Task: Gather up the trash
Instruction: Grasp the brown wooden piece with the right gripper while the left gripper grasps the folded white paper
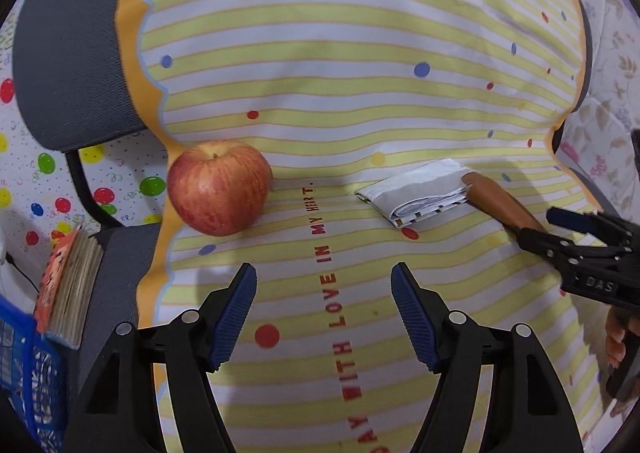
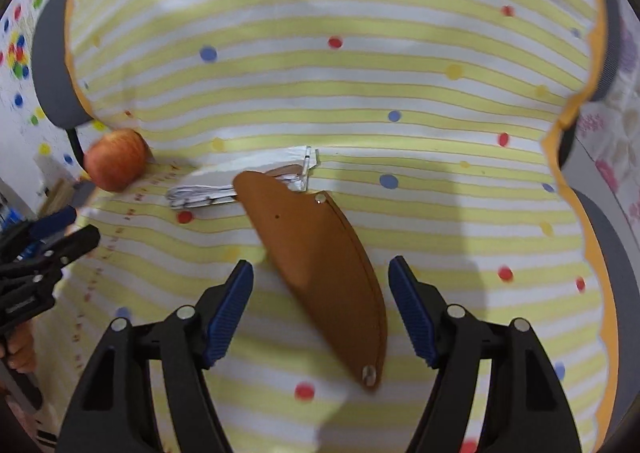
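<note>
1. The trash looks to be the folded paper [image 1: 412,197], a flattened white wad lying on the striped cloth [image 1: 320,53] near the middle of the table. In the right wrist view the paper [image 2: 240,183] sits ahead of the fingers and a little left.

2. A brown sheath [image 2: 320,273] lies across the cloth with its far tip resting on the paper's near-right edge. In the left wrist view the same sheath [image 1: 496,201] touches the paper's right end.

3. The right gripper [image 2: 320,309] hangs over the sheath with its jaws spread wide, one blue pad on each side, holding nothing. I cannot tell whether the pads touch the cloth.

4. The left gripper [image 1: 324,317] is also spread wide and empty, above bare cloth beside the red lettering, with the paper ahead to its right.

5. An apple [image 1: 220,189] stands well left of the paper, near the cloth's orange border. It looks whole, so probably not trash.

6. A book [image 1: 68,285] and a blue basket [image 1: 24,373] sit off the cloth at the far left; the basket may be the bin, though that is a guess.

7. Step in hand, as I judge it: the approach, nothing grasped yet.

8. The next move calls for either lifting the sheath clear of the paper or sliding a pad under the paper's free left edge, since it lies flat and thin.
</note>
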The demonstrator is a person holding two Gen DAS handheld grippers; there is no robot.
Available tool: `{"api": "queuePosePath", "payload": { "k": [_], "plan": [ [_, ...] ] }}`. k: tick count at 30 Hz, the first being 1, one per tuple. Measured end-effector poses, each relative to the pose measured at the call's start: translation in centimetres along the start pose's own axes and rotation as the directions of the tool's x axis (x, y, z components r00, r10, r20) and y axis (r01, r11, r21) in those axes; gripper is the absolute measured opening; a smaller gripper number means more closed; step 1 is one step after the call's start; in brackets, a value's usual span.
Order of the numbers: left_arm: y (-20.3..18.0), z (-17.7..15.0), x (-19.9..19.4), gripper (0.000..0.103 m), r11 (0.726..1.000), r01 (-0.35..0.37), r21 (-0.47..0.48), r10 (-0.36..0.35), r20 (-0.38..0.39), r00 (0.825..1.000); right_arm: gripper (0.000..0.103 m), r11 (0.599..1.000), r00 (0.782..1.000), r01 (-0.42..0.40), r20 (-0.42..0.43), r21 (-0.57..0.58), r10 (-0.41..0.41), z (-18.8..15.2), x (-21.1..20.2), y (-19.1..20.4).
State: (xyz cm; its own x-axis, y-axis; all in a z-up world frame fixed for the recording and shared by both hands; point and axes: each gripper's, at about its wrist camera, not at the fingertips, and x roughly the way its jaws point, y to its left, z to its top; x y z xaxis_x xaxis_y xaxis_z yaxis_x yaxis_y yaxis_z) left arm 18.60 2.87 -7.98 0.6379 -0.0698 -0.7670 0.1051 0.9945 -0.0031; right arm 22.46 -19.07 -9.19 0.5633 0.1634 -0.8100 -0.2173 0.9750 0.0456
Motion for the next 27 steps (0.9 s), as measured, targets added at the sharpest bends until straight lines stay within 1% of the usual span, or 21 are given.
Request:
{"api": "queuePosePath", "payload": {
  "k": [1, 5, 6, 7, 8, 11, 13, 16, 20, 24, 27],
  "plan": [
    [-0.1, 0.1, 0.3, 0.070, 1.000, -0.003, 0.010, 0.003, -0.005, 1.000, 0.069, 1.000, 1.000, -0.001, -0.010, -0.010, 0.001, 0.3, 0.6, 0.1],
    [-0.5, 0.3, 0.9, 0.070, 0.999, -0.005, 0.042, 0.005, -0.005, 1.000, 0.071, 0.999, 0.999, -0.047, -0.024, -0.002, 0.047, 0.9, 1.3, -0.5],
    [-0.7, 0.4, 1.0, 0.070, 0.998, 0.000, 0.055, 0.000, -0.001, 1.000, 0.069, 0.998, 0.998, -0.064, -0.028, 0.000, 0.063, 0.8, 1.2, -0.5],
    [-0.9, 0.5, 1.0, 0.070, 0.998, -0.002, 0.069, 0.001, 0.003, 1.000, 0.060, 0.996, 0.995, -0.090, -0.031, 0.002, 0.090, 0.6, 1.1, -0.5],
    [-1.2, 0.6, 1.1, 0.070, 0.996, -0.006, 0.085, 0.005, 0.008, 1.000, 0.058, 0.996, 0.995, -0.093, -0.033, 0.001, 0.093, 0.4, 0.9, -0.6],
    [-2.7, 1.2, 1.3, 0.070, 0.989, 0.004, 0.148, -0.007, 0.022, 1.000, 0.053, 0.998, 0.998, -0.065, -0.017, -0.010, 0.064, -0.5, 0.0, -0.3],
    [-3.6, 1.6, 1.6, 0.070, 0.984, 0.004, 0.177, -0.009, 0.029, 1.000, 0.050, 0.999, 0.999, -0.043, 0.002, 0.016, 0.043, -1.0, -0.7, -0.5],
    [-4.8, 2.1, 2.2, 0.070, 0.976, 0.005, 0.216, -0.012, 0.031, 0.999, 0.050, 0.995, 0.999, -0.042, 0.013, 0.093, 0.041, -1.7, -2.0, -1.4],
    [-6.1, 2.7, 3.5, 0.069, 0.964, -0.005, 0.266, 0.000, 0.018, 1.000, 0.050, 0.969, 0.992, -0.124, 0.019, 0.213, 0.122, -1.8, -3.2, -2.9],
    [-7.3, 3.2, 5.9, 0.063, 0.940, 0.003, 0.342, 0.013, -0.045, 0.999, 0.050, 0.965, 0.990, -0.138, 0.053, 0.223, 0.130, -1.5, -4.3, -3.1],
    [-7.7, 3.7, 6.8, 0.061, 0.928, 0.004, 0.372, 0.016, -0.050, 0.999, 0.050, 0.965, 0.988, -0.145, 0.074, 0.218, 0.132, -1.4, -5.0, -3.2]
  ]
}}
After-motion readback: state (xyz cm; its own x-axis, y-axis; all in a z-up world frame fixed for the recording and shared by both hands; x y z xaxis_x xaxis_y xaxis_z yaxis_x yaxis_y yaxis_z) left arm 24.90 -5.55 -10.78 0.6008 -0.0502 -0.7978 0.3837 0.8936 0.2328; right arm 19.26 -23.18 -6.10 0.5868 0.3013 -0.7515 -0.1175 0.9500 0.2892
